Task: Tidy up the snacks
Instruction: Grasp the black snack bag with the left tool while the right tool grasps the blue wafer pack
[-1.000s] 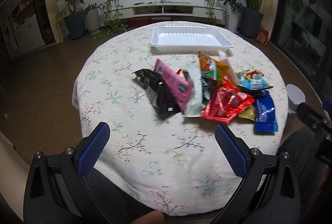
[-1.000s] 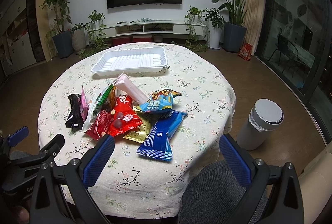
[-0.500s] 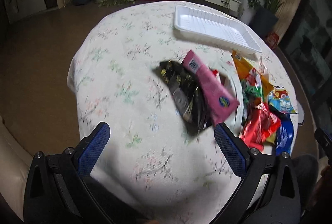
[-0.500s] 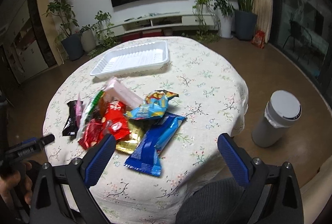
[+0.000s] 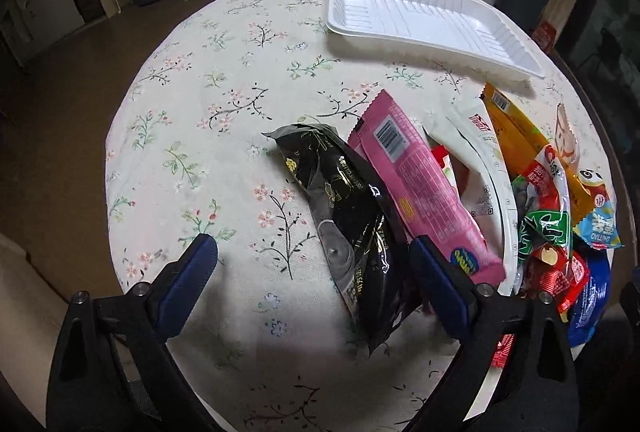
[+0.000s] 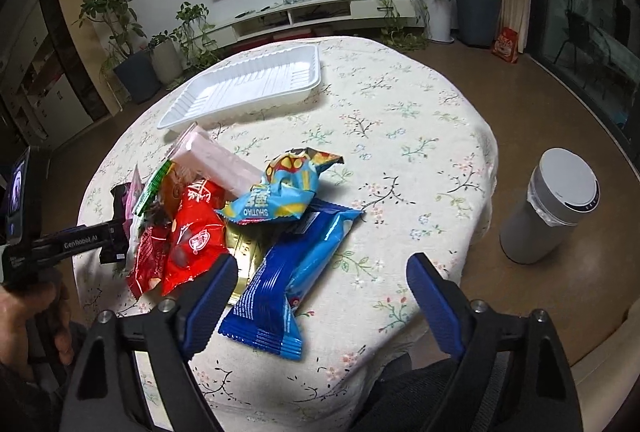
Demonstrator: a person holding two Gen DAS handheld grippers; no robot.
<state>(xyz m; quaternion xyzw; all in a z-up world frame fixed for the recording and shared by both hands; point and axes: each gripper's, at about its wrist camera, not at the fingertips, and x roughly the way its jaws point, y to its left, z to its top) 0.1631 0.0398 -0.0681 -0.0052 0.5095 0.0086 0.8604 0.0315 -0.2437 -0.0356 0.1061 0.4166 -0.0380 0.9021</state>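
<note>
A pile of snack packs lies on the round floral table. In the left wrist view a black pack (image 5: 344,208) lies at the pile's left edge with a pink pack (image 5: 420,184) beside it. My left gripper (image 5: 312,260) is open, low over the table, with the black pack between its fingers. A white empty tray (image 5: 420,20) stands at the far side. In the right wrist view my right gripper (image 6: 320,284) is open above a blue pack (image 6: 296,276). Red packs (image 6: 188,236) and a light blue pack (image 6: 280,192) lie beside it. The tray (image 6: 248,88) is beyond.
A grey cylindrical bin (image 6: 552,208) stands on the floor right of the table. The table edge (image 5: 116,160) drops off close on the left. Plants, a TV bench and a wall TV are far behind. The left gripper's body (image 6: 60,244) shows at the left.
My left gripper has moved forward and down, from the near table edge to around the black pack. My right gripper has moved forward over the blue pack. Both stayed open.
</note>
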